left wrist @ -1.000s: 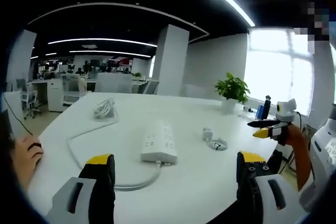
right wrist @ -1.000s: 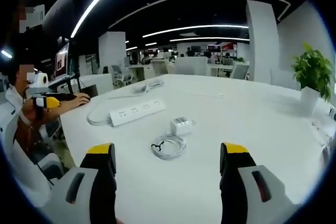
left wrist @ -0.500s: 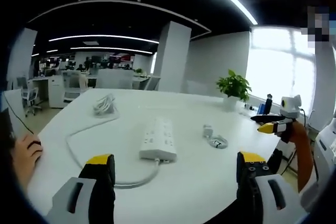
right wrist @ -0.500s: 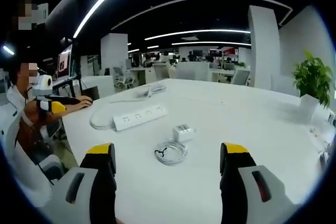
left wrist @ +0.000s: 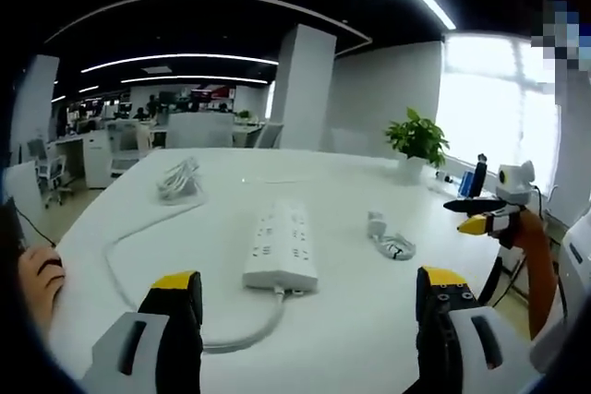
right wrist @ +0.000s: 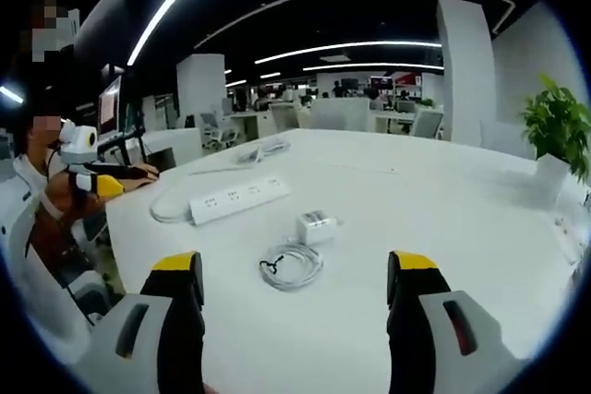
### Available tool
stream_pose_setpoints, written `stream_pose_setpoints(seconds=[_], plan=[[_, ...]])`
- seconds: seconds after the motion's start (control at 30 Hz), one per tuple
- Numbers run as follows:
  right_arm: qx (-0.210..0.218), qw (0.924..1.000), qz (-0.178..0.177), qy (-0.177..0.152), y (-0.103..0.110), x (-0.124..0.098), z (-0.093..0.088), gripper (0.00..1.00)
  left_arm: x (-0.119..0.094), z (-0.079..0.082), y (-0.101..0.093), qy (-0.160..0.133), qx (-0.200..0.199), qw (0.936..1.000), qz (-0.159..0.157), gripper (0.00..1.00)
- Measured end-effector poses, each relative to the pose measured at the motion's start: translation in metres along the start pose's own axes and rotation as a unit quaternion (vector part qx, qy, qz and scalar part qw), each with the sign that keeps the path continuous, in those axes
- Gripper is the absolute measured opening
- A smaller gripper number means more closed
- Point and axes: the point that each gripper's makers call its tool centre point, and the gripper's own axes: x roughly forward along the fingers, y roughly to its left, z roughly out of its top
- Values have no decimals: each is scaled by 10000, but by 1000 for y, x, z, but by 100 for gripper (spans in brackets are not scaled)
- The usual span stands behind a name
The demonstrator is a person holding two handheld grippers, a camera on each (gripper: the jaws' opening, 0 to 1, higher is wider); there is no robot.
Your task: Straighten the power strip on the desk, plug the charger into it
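Left gripper (left wrist: 300, 306) held above the near edge of the desk (left wrist: 351, 320), jaws wide apart, nothing between them. Right gripper (right wrist: 295, 306) likewise spread and empty, poised over the desk (right wrist: 443, 228) from another side. Also seen in the left gripper view: right gripper out past the desk's right edge, its yellow tips close to one another there.

Probably the approach stage: neither straightening nor plugging begun, judging by the empty jaws and the untouched look of everything on the surface.

Ahead of the left gripper, roughly centred between the jaws and a little beyond them: white power strip (left wrist: 282, 246), lying lengthwise away from the near edge, slightly skewed. Trailing from its near end, the cord (left wrist: 138, 256), looping toward the left edge and running back to a bundle of cable (left wrist: 180, 177) near the far left.

Ahead of the right gripper: coiled charger cable (right wrist: 291, 265) nearest, just beyond the jaws; white charger (right wrist: 316, 225) just past it, touching or nearly touching the coil; power strip (right wrist: 238, 198) farther on, toward the desk's left edge, angled across the view. In the left gripper view, charger (left wrist: 377, 224) and coil (left wrist: 397, 247) well to the right of the strip.

Next move, as a judgement: lower the left jaws over the strip's near end to square it up, with care not to snag the cord; right jaws to close on the charger body, not the coil.
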Motion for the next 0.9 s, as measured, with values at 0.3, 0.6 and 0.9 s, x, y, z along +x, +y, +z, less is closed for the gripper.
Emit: stream_pose_setpoints(seconds=[0.3,0.6,0.9], plan=[[24,10000,15,58,-6,11,-4,80,25,-2,9,-9,50,10000,30,96],[72,9999,68,116,-10,24,-8,80,53,-12,15,-22,-66,10000,-1,96],[127,9997,150,140,-11,33,-11,80,81,-24,23,-149,347,9993,56,96]])
